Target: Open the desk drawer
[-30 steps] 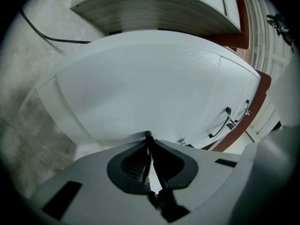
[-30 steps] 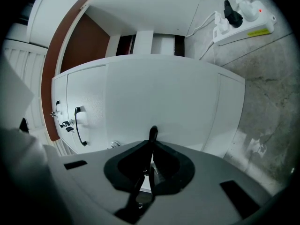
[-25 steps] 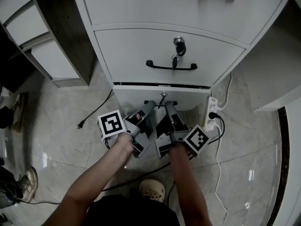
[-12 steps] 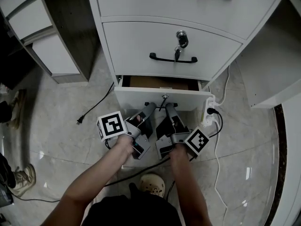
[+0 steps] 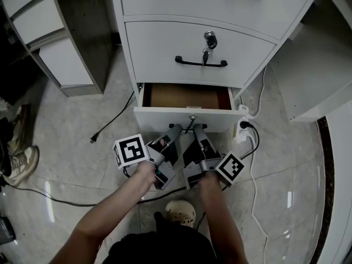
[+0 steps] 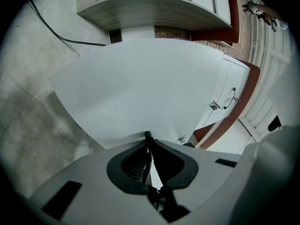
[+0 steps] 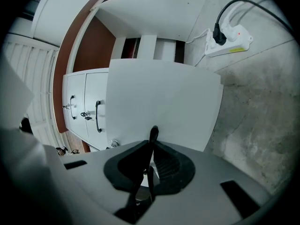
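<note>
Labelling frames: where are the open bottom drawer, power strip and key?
open bottom drawer [image 5: 165, 116], head view, white front panel.
power strip [image 7: 232, 41], right gripper view, white body.
key [image 5: 205, 54], head view, hanging below lock.

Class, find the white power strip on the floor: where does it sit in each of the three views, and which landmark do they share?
Head view: power strip just right of the bottom drawer front.
Left gripper view: not in it.
Right gripper view: power strip at upper right, a black plug in it.
Shared landmark: the white bottom drawer front, in all three.
</note>
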Demonstrator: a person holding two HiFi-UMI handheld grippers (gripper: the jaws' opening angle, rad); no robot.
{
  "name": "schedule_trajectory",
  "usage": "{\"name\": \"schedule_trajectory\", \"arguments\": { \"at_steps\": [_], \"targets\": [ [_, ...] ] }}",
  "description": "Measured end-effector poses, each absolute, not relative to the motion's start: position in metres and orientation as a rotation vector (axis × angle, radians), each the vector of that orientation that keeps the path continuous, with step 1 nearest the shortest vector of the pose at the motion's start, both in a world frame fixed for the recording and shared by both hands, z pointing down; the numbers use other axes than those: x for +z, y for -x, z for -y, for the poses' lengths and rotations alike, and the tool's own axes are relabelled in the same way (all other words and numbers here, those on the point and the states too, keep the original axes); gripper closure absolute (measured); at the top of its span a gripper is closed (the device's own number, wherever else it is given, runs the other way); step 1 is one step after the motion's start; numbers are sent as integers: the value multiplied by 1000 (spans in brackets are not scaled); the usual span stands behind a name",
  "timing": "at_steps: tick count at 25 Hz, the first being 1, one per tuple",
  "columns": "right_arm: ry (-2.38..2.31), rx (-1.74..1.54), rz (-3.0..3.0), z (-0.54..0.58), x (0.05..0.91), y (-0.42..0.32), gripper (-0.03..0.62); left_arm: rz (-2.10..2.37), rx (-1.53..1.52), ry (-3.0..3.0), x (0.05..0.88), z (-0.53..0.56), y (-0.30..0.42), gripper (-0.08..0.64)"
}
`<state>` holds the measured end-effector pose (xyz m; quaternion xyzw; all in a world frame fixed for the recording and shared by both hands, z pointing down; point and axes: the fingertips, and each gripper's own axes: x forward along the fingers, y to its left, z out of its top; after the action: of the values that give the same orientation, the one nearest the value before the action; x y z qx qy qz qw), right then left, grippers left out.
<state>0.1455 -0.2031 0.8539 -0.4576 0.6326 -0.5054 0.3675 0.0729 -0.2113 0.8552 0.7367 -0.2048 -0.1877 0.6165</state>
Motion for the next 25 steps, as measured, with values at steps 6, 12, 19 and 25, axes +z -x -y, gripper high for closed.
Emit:
{"name": "schedule_trajectory", "arguments": {
  "at_steps": [6,12,19,25],
  "targets": [
    [1174,-1299,-1632,186,854,-144,551,460,-414,-1684,855,194,-72,515],
    [1189,-1304,-1615,181,854,-144,551,477,-406,-1717,856,190,-70,515],
    [1198,-1299,-1632,164,853,-142,551,471,-390,-1725,855,173,-70,515],
    [1206,-1280,-1639,153,854,-141,551,468,-376,-1720,857,161,-68,515]
  ]
}}
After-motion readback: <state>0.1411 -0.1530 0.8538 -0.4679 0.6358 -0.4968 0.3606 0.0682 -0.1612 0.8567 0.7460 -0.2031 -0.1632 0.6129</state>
